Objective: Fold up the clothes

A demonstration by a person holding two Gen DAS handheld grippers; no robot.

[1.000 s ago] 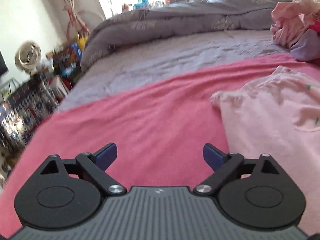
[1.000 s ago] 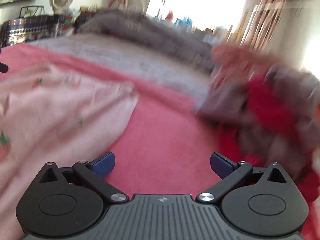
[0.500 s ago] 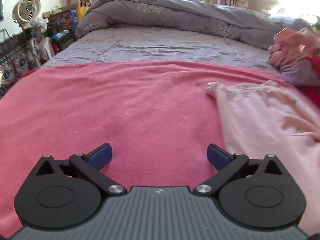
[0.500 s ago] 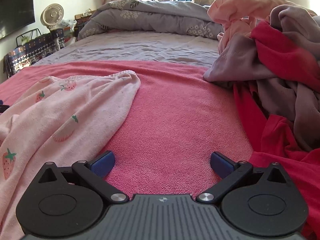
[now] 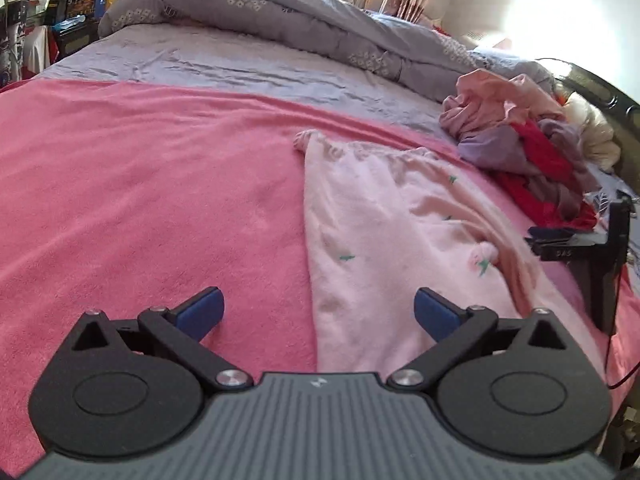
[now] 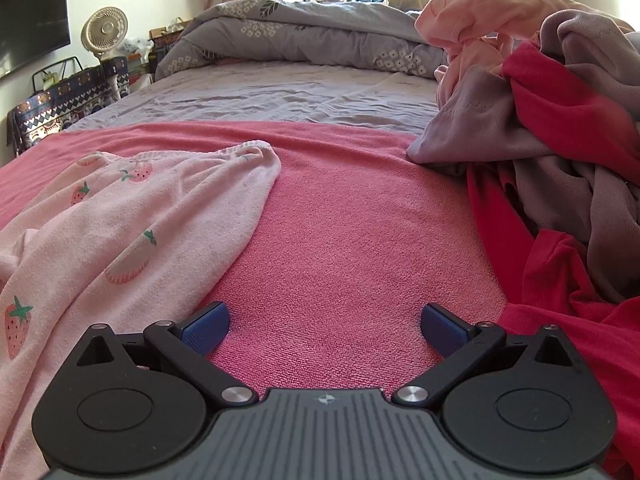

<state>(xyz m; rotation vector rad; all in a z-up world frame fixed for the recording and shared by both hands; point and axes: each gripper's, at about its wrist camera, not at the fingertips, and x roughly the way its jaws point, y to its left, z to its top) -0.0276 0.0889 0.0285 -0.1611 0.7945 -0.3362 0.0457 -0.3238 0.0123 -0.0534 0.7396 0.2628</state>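
Lying flat, pink garment (image 5: 392,240), left tool (image 5: 318,312) gaping

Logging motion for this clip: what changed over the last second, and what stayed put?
The left gripper swung right, so the strawberry garment now lies ahead of it. The right gripper settled after a fast sweep. Both stayed open, holding nothing. The garment and clothes pile lie unmoved on the pink blanket.

Both wrist views are looking low and close across the pink blanket (image 5: 140,184) toward the grey duvet (image 6: 320,36), left view sitting leftward, both sharing the strawberry garment (image 5: 392,232) and clothes pile (image 6: 560,120).
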